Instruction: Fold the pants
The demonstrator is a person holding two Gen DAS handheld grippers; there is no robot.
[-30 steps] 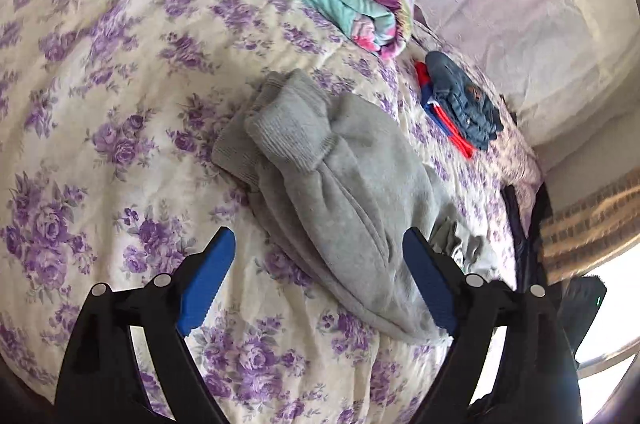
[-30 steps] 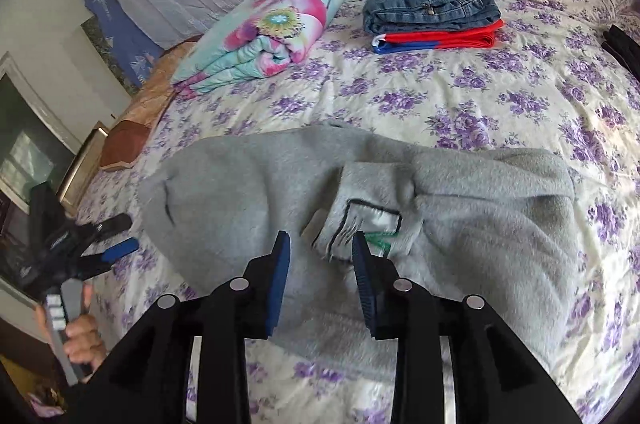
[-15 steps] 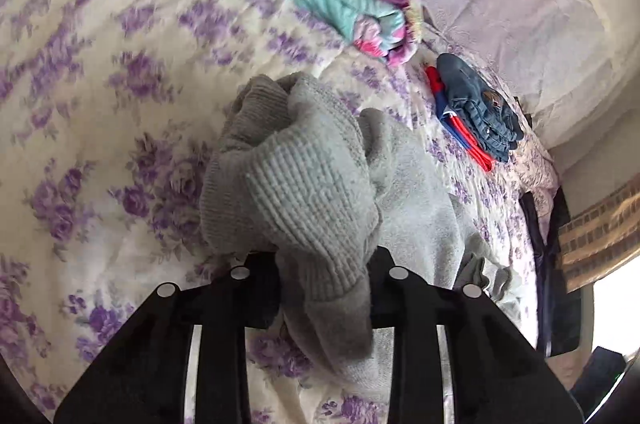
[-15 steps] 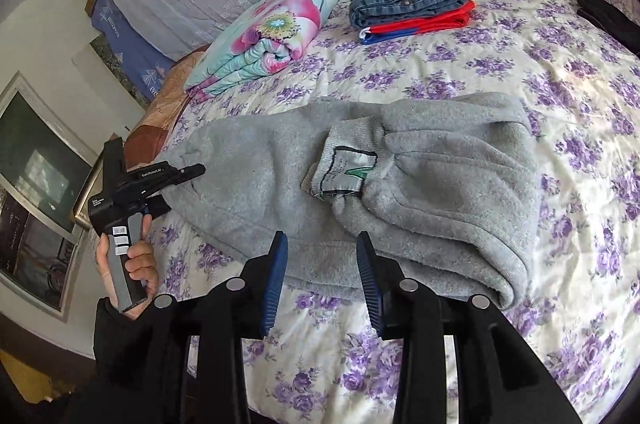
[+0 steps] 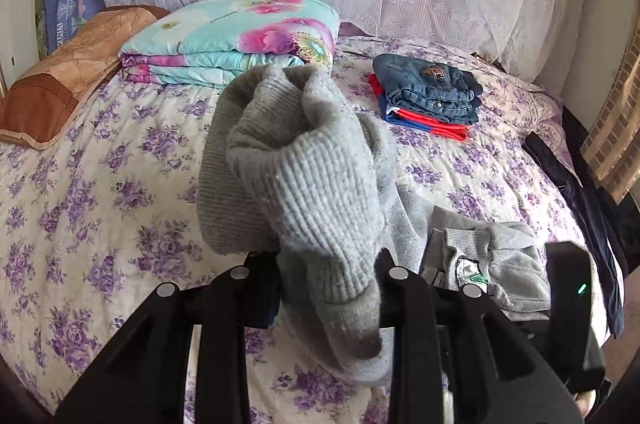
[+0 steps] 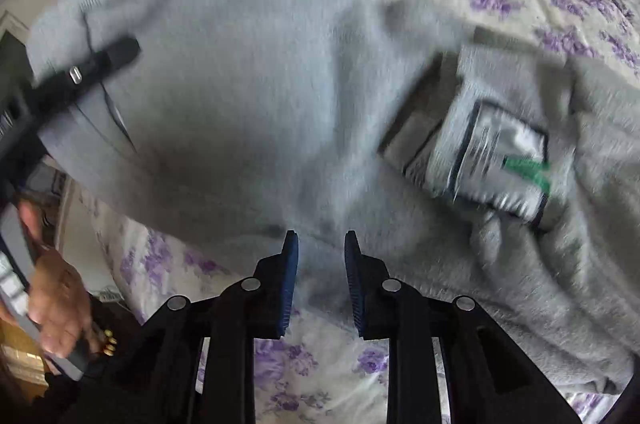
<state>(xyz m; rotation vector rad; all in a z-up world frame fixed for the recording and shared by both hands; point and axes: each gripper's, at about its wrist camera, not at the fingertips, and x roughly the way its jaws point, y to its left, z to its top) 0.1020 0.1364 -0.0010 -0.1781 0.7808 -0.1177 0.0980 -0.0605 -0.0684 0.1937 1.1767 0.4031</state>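
Note:
Grey sweatpants lie on the flowered bedspread. My left gripper is shut on their ribbed leg cuff, which it holds up off the bed; the cloth hides its pads. In the right wrist view the pants fill most of the frame, blurred, with the waistband label at the right. My right gripper hangs low over the pants' near edge, its jaws closing with grey cloth between the pads and a gap still showing. The left gripper and the hand holding it appear at the left.
A folded floral quilt and a brown pillow lie at the head of the bed. Folded jeans rest on a red and blue garment. A dark garment hangs at the bed's right edge.
My left gripper went from open to shut on the cuff, then lifted it and rolled level. My right gripper dropped close to the pants' near edge and its jaws narrowed.

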